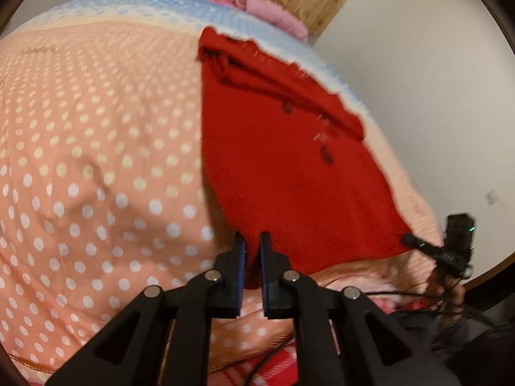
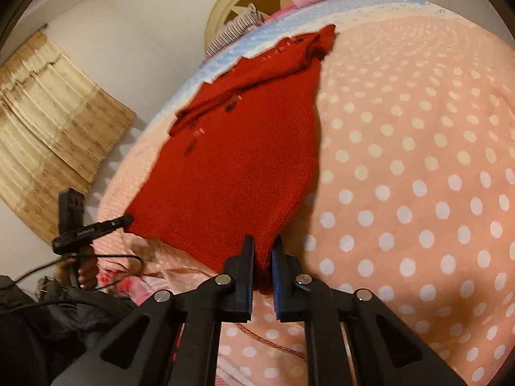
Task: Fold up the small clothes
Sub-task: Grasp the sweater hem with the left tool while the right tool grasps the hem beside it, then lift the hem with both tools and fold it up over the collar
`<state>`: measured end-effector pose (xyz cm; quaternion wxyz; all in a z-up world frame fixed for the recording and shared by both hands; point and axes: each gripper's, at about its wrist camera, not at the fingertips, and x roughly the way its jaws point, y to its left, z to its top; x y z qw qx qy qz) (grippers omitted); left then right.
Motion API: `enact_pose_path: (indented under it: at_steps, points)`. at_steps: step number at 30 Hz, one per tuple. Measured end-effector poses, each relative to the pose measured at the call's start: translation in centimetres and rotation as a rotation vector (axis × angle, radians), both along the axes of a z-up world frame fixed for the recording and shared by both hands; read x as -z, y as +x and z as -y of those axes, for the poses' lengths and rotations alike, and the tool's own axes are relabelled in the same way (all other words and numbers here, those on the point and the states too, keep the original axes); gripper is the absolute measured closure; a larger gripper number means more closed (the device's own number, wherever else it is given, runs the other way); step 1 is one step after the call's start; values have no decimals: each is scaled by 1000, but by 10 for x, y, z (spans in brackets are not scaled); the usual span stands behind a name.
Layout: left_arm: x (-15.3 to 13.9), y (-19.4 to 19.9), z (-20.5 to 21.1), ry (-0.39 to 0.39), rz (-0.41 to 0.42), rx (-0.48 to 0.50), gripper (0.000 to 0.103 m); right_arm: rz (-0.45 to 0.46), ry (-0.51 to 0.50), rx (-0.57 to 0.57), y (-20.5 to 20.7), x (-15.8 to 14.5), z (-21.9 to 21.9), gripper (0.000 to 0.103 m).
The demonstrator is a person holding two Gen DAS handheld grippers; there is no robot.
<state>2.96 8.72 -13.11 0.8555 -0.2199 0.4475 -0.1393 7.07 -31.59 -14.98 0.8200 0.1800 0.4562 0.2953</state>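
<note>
Nearest the lens, the left gripper (image 1: 252, 241) has its two black fingers pinched together on the near hem of a red knitted sweater (image 1: 289, 167), at the hem's left corner. The right gripper (image 2: 262, 244) is likewise clamped on the same hem at its other corner; red knit shows between the blue pads of both. Each tool also shows from the other's camera, its tip touching the far corner of the hem, with a hand (image 2: 84, 270) wrapped round the handle and thin black cables trailing beside it.

The sweater lies flat on a peach bedspread with white dots (image 1: 96, 160), its collar end pointing away toward a pale blue band (image 1: 154, 9) of the cover. Dark buttons run down its front. One long side lies near the edge of the bed, next to a white wall (image 1: 418, 80). On the other side the bedspread stretches wide and bare. A pink cloth (image 1: 273, 13) sits at the far end, well apart from the sweater.
</note>
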Motion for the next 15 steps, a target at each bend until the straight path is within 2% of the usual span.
enact_pose_path:
  at_steps: [4, 9, 15]
  points:
    - [-7, -2, -4, -5, 45, -3, 95, 15, 81, 9, 2, -9, 7, 94]
    - [6, 1, -1, -32, 6, 4, 95, -28, 49, 39, 8, 6, 9, 94]
    - [-9, 5, -4, -45, 59, 1, 95, 13, 187, 36, 8, -8, 20, 94]
